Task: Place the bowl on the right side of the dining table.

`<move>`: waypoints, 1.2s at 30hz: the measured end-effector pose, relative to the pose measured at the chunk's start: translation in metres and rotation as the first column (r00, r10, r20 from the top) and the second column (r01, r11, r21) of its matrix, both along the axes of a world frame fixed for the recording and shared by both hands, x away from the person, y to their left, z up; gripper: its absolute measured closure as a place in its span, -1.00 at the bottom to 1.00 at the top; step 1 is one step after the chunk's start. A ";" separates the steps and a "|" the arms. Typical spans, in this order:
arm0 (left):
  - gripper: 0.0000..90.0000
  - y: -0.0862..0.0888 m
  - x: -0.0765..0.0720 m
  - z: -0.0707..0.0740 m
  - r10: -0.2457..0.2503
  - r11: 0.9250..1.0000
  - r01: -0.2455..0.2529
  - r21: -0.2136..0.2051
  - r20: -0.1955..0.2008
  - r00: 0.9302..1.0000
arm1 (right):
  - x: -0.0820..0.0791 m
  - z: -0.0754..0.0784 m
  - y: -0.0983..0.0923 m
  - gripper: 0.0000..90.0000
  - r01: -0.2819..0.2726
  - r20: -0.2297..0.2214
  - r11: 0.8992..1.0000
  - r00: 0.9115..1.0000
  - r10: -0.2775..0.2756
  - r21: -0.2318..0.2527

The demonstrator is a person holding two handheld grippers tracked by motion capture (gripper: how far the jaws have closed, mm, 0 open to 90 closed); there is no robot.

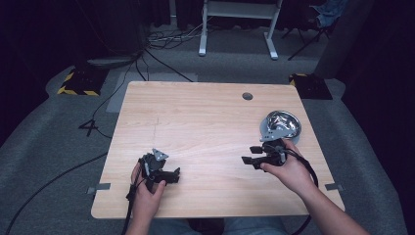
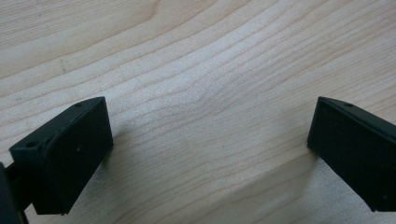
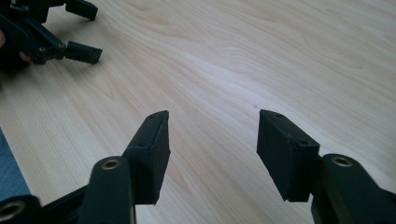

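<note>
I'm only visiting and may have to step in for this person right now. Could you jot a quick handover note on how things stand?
Left tongs: open, nothing in them, low over the wooden table, near its front edge.
Right tongs: open, also holding nothing, pointing toward the left ones.
Metal bowl: on the table's right side, just behind the right hand; I cannot tell whether it has contents.
Done: nothing that shows.
Left: likely picking up the bowl, the nearest thing.

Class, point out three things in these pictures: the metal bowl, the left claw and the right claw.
metal bowl (image 1: 288, 122), high view, on its shiny inner wall.
left claw (image 2: 210, 140), left gripper view, midway between its open fingertips.
right claw (image 3: 212, 140), right gripper view, midway between its open fingertips.
</note>
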State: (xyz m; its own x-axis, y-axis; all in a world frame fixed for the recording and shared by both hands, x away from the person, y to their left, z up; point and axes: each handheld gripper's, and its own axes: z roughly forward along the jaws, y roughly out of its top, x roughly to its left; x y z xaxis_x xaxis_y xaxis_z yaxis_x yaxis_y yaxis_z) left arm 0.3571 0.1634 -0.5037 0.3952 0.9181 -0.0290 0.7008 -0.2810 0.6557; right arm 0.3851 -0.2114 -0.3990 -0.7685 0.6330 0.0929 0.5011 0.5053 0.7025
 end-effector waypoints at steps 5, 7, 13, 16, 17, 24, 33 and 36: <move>-0.99 0.000 0.000 0.000 0.000 1.000 0.000 -0.001 0.000 1.000 | -0.009 -0.014 0.001 -0.01 -0.015 -0.012 1.000 1.000 0.015 0.001; -0.99 0.000 0.000 0.000 0.001 1.000 -0.001 0.001 -0.001 1.000 | -0.011 -0.022 0.002 0.00 -0.025 -0.001 1.000 1.000 0.025 0.004; -0.99 0.000 0.000 0.000 0.001 1.000 -0.001 0.001 -0.001 1.000 | -0.018 -0.041 0.002 0.01 -0.032 0.021 0.999 0.999 0.032 0.032; -0.99 0.000 0.000 0.000 0.001 1.000 -0.001 0.001 0.000 1.000 | -0.023 -0.048 0.002 0.01 -0.036 0.039 0.999 0.999 0.034 0.037; -0.99 0.000 0.000 0.000 0.000 1.000 0.000 0.001 0.001 1.000 | -0.024 -0.051 0.003 0.01 -0.033 0.040 0.999 0.999 0.031 0.040; -0.99 0.000 0.000 0.000 0.001 1.000 -0.001 0.002 -0.001 1.000 | -0.031 -0.068 0.004 0.01 -0.031 0.050 0.999 0.998 0.031 0.009; -0.99 0.000 0.000 0.000 -0.002 1.000 0.002 0.001 -0.005 1.000 | -0.037 -0.086 0.003 0.00 -0.027 0.051 0.999 0.998 0.026 0.027; -0.99 0.000 0.000 0.000 -0.002 1.000 0.002 0.004 -0.004 1.000 | -0.038 -0.094 0.003 -0.02 -0.031 0.063 0.999 0.998 0.029 0.030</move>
State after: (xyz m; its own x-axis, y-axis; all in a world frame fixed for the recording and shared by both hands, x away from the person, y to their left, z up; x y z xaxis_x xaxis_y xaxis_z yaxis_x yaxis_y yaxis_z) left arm 0.3574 0.1633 -0.5033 0.3968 0.9175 -0.0270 0.7027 -0.2847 0.6520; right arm 0.3469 -0.2083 -0.4929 -0.7919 0.6073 0.0634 0.4409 0.4969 0.7475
